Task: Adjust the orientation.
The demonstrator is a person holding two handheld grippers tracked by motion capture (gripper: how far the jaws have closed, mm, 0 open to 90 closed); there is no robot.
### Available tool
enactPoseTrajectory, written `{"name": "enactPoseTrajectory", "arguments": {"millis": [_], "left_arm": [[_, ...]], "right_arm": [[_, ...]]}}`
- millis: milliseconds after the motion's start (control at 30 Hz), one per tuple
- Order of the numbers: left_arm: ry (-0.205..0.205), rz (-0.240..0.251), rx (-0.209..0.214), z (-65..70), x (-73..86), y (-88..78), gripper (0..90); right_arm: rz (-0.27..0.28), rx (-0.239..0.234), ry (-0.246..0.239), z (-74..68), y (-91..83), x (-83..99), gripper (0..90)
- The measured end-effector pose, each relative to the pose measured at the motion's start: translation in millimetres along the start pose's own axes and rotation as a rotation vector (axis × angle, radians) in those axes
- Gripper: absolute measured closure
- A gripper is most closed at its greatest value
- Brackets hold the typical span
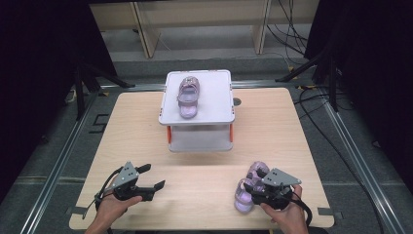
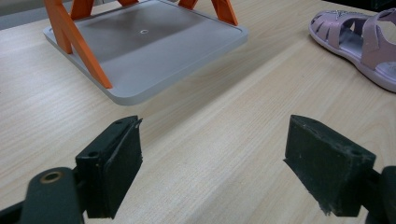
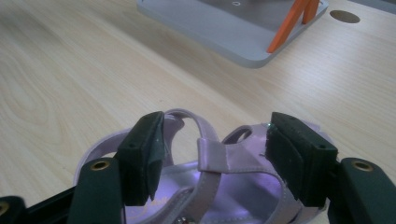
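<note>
A lilac child's sandal [image 1: 187,95] lies on top of the white stand [image 1: 214,92] at the table's far middle. A second lilac sandal [image 1: 257,170] lies on the wooden table at the near right; it also appears at the edge of the left gripper view [image 2: 359,42]. My right gripper [image 1: 249,191] reaches over this sandal. In its own view my right gripper [image 3: 217,140] has its jaws on either side of the sandal's [image 3: 233,186] ankle straps, close to them, with no squeeze visible. My left gripper [image 1: 153,176] rests open at the near left, and nothing sits between the jaws of my left gripper [image 2: 212,154].
The stand has a grey base plate [image 2: 154,51] and orange legs [image 2: 77,44] under its white top. A round hole [image 3: 344,16] sits in the table beyond the stand. Bare wood [image 1: 195,195] lies between my two hands. Dark tripods and cables surround the table.
</note>
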State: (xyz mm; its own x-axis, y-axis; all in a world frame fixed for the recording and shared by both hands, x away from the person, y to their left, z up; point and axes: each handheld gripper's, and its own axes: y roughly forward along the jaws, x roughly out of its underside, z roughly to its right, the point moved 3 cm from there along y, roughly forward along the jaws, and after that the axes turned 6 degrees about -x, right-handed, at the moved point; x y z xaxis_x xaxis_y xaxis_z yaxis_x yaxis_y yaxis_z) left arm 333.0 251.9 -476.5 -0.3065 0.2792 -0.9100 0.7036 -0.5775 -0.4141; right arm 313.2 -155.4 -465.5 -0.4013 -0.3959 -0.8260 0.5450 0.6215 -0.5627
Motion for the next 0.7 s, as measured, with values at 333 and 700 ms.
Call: {"name": "enactPoseTrajectory", "arguments": {"millis": [333, 700], "left_arm": [[-0.003, -0.001, -0.003, 0.3, 0.3, 0.9, 18.0], [-0.004, -0.014, -0.004, -0.6, 1.1, 0.3, 18.0]], "right_arm": [[-0.043, 0.054, -0.041, 6.5, -3.2, 4.3, 39.9], [-0.043, 0.062, -0.043, 13.0, -16.0, 9.4, 40.0]]}}
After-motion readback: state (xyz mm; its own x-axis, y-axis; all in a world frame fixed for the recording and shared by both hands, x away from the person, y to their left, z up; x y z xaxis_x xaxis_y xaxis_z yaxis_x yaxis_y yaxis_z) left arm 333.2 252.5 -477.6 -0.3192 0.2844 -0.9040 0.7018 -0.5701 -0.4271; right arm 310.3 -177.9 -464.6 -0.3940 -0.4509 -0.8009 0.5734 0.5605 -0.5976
